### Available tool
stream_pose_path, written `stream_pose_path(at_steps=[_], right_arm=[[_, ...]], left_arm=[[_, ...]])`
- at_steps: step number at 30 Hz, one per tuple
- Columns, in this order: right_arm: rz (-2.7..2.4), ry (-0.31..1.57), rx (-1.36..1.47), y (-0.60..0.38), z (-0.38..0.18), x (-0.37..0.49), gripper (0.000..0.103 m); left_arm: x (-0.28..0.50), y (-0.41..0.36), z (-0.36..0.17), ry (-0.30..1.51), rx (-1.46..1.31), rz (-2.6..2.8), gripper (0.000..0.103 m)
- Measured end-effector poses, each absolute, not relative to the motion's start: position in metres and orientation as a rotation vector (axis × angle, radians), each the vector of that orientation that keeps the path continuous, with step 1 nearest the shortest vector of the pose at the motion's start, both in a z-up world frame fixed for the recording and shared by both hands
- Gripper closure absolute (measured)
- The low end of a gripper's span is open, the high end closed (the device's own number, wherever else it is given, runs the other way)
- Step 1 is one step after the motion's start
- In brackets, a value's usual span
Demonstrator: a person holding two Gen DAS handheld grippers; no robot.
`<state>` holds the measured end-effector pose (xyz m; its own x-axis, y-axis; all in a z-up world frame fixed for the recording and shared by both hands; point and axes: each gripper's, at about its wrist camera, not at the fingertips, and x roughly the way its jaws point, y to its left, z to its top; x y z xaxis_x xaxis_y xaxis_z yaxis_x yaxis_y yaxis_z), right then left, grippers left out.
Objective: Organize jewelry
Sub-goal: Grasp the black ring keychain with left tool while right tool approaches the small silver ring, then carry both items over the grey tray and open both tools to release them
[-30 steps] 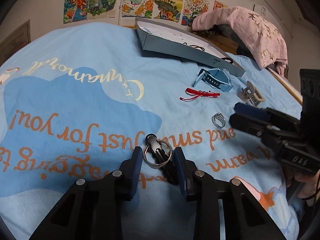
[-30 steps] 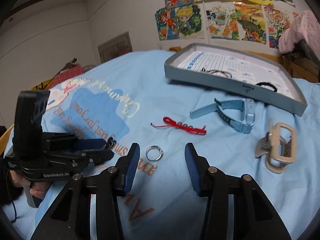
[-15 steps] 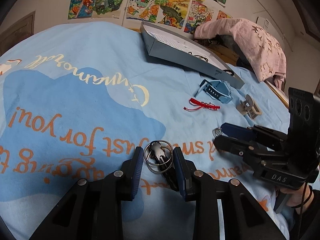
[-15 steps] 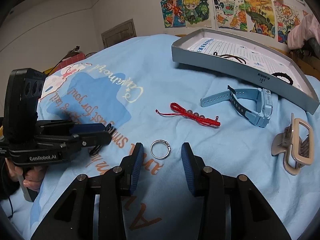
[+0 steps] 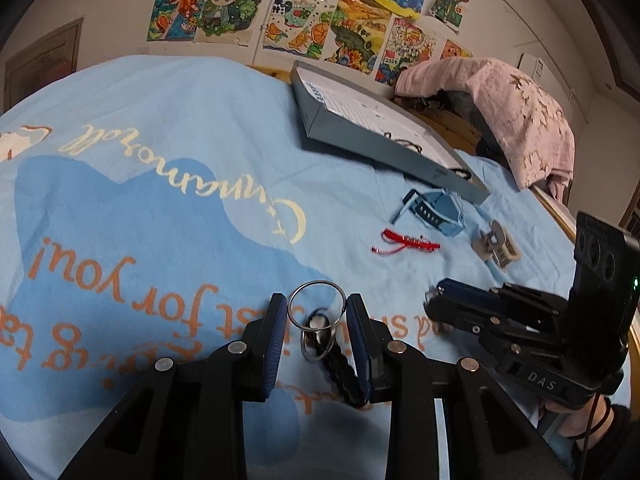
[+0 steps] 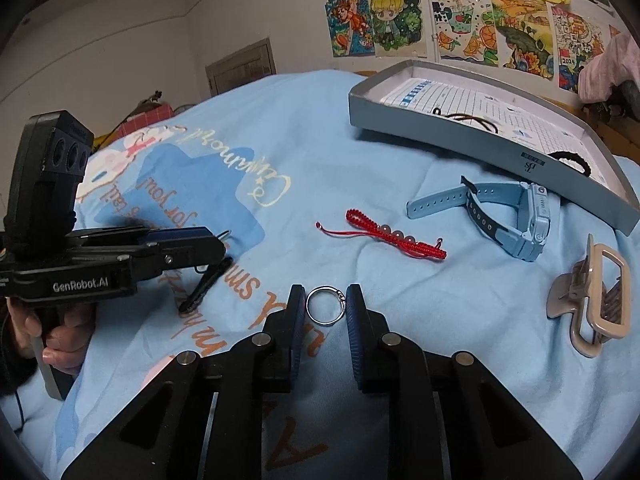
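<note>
A light blue bedspread (image 6: pixel 340 152) printed with orange and cream lettering covers the bed, and cartoon drawings (image 6: pixel 460 20) are taped to the wall behind it. The right gripper (image 6: pixel 325 305) has its jaws closing around a silver ring (image 6: pixel 325 305) that lies flat on the cloth; the pads sit right at the ring's two sides, and whether they press it yet I cannot tell. The left gripper (image 5: pixel 317 322) is clamped on a keyring (image 5: pixel 317 303), whose large loop stands up between the pads while a black braided strap (image 5: pixel 340 372) trails down from it. Beyond the ring lie a red cord bracelet (image 6: pixel 394 237), a blue watch (image 6: pixel 516 216) and, further right, a beige hair clip (image 6: pixel 592 304), each apart from the others. A shallow grey box (image 6: pixel 472 140) sits at the far side of the bed, with black hair ties (image 6: pixel 572 160) on its paper lining. A pink cloth (image 5: pixel 508 108) is heaped at the bed's far right corner.
</note>
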<state>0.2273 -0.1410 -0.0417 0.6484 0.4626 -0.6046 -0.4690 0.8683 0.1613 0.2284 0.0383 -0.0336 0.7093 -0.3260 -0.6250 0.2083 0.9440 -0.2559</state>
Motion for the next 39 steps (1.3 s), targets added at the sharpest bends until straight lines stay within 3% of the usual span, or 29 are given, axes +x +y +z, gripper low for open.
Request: stream_pose_path(at_steps=[26, 34, 39], right_arm=[[0.432, 0.485, 0.149, -0.210, 0.005, 0.249, 0.085], [0.332, 0.447, 0.067, -0.234, 0.040, 0.312, 0.085], [0.305, 0.529, 0.053, -0.237, 0.048, 0.369, 0.085]], left_arm=[[0.299, -0.010, 0.043, 0.625, -0.232, -0.274, 0.074], [0.359, -0.039, 0.066, 0.594, -0.194, -0.290, 0.074], [0.388, -0.043, 0.056, 0.616, -0.192, -0.266, 0.074]])
